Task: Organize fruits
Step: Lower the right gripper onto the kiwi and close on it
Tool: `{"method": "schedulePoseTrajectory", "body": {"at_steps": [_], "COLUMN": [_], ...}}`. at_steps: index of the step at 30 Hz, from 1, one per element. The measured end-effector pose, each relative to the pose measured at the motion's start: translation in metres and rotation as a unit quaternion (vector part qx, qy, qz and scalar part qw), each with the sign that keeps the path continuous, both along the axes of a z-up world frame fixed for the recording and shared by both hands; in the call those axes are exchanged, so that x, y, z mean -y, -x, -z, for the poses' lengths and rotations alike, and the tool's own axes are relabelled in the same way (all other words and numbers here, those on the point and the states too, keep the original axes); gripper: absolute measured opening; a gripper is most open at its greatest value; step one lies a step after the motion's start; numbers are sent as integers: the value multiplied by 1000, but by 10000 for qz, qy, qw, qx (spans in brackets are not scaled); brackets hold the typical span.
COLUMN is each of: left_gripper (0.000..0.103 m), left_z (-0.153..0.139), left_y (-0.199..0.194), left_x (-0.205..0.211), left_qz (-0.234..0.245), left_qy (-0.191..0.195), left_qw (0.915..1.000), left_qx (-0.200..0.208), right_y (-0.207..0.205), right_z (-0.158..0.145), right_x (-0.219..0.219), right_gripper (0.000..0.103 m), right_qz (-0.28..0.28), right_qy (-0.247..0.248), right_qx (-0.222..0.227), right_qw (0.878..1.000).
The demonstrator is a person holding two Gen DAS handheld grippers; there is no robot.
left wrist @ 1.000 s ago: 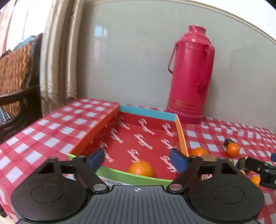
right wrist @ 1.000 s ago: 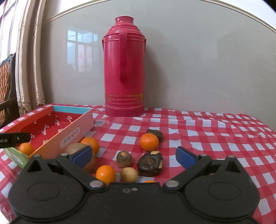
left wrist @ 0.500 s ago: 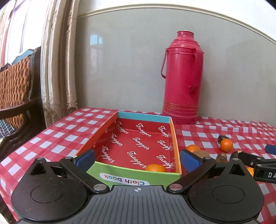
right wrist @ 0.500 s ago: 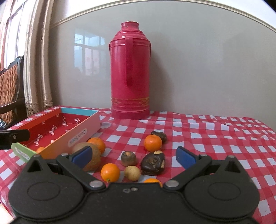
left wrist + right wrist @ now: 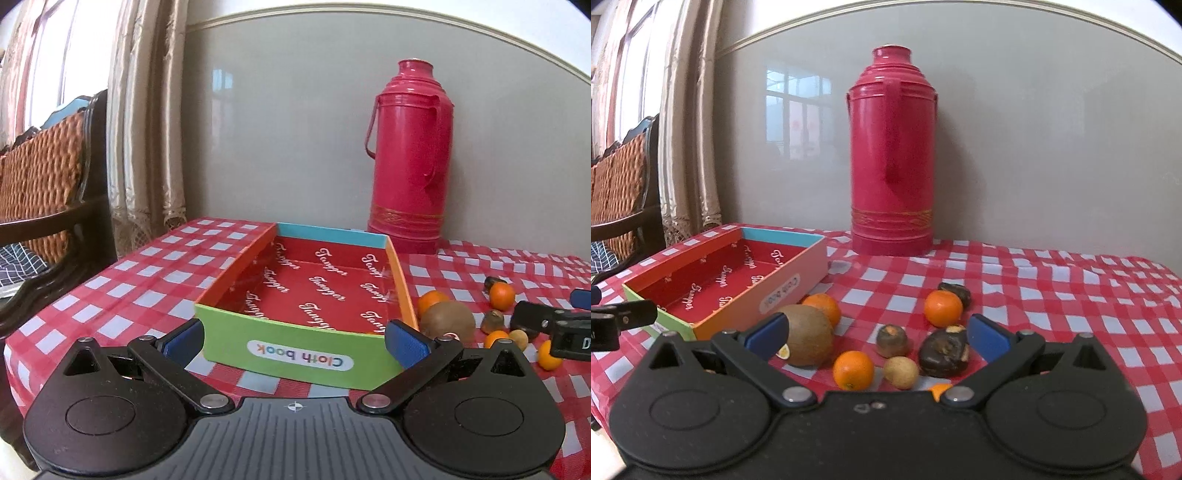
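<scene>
Orange tangerines (image 5: 943, 308) lie loose on the checked surface (image 5: 1052, 295) with a brown kiwi (image 5: 809, 339), a small pale longan (image 5: 901, 372) and dark shrivelled fruits (image 5: 943, 352), all just right of the cardboard box (image 5: 295, 352) marked "Cloth book". My left claw (image 5: 293, 341) sits before the box's green end, its jaws having just been opening, now spread wide with nothing gripped. My right claw (image 5: 877, 338) hangs over the fruit heap, jaws apart, holding nothing. Behind stands a red thermos flask (image 5: 892, 158) against the wall
</scene>
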State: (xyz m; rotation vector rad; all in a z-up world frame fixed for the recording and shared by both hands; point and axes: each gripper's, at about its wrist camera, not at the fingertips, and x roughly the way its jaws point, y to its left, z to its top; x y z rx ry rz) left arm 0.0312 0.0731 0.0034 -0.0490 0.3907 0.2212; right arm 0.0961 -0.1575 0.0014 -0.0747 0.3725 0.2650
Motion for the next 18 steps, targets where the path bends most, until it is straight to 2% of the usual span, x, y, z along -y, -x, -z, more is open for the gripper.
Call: {"method": "schedulePoseTrajectory", "body": {"at_steps": [8,13,18], "left_gripper": [103,103,103], "left_z": [3,5,7], "left_y": [3,4,2], "left_x": [-17,-28,-35], "left_qz": [-113,-224,-292], "left_qy": [-12,-5,4], "left_qw": [9999,9997,9995], "left_qx": [-10,-36,-72], "right_y": [-18,-28,-37], "right_z": [7,13,16], "right_x": [-27,-39,-42], "right_gripper": [93,83,78], "right_qz": [-480,-670,-724], "right_qy": [151,361,347], "right_qx": [-128,-211,-362], "right_qw": [9986,9969,9961]}}
